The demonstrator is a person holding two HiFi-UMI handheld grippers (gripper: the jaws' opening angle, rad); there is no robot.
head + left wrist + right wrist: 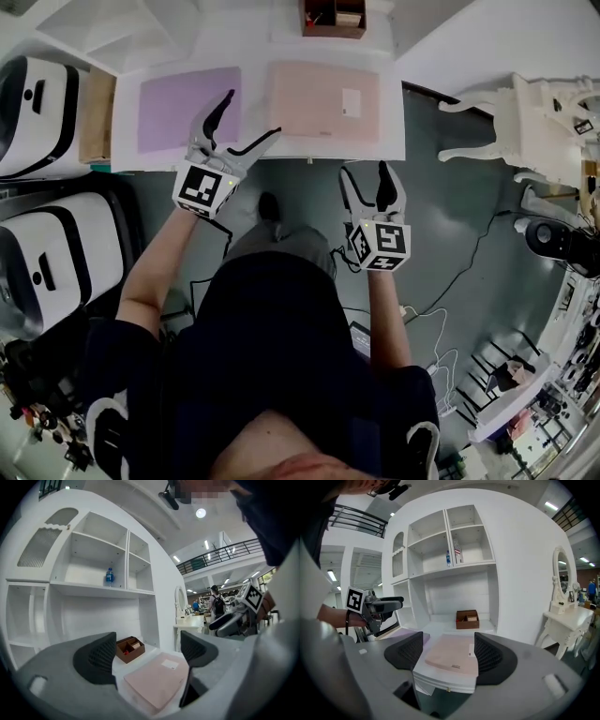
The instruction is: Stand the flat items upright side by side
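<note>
Both tongs are empty. The left gripper (251, 114) has its jaws spread wide, and the right gripper (364, 173) holds its jaws apart too, with nothing between either pair.

The likeliest trouble starts at the near edge of the desk (253, 155). Both items lie flush on the white top, so a jaw has no gap to get under. A push from the front would probably slide an item toward the back rather than lift it. A pinch at one corner alone could let it sag or swing (both look thin, though their stiffness cannot be judged). Once upright, either could topple if released with nothing to lean on. The brown box (333, 17) at the back of the desk looks like the only prop nearby.

The left gripper hangs over the front of the desk. One tip is above the right edge of the purple item (187, 108) and the other is near the left front corner of the pink item (323, 100). The right gripper sits off the desk, in front of its edge, facing the pink item. Both items lie flat, side by side with a strip of bare desk between them.
</note>
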